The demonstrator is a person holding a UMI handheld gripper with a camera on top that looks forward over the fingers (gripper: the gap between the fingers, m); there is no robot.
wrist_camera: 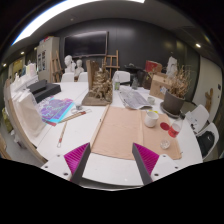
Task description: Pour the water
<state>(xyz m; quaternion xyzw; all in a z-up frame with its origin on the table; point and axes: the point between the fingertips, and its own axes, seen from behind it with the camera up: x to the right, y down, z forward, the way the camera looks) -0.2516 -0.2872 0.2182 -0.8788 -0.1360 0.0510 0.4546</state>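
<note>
Jaws wide and empty, held level above table (110,160), brown mat (120,130) ahead, cup (151,119) beyond.

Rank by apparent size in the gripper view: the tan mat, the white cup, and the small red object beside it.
1. Tan mat, by far the largest.
2. White cup.
3. Small red object, slightly smaller than the cup; nearness barely differs.
</note>
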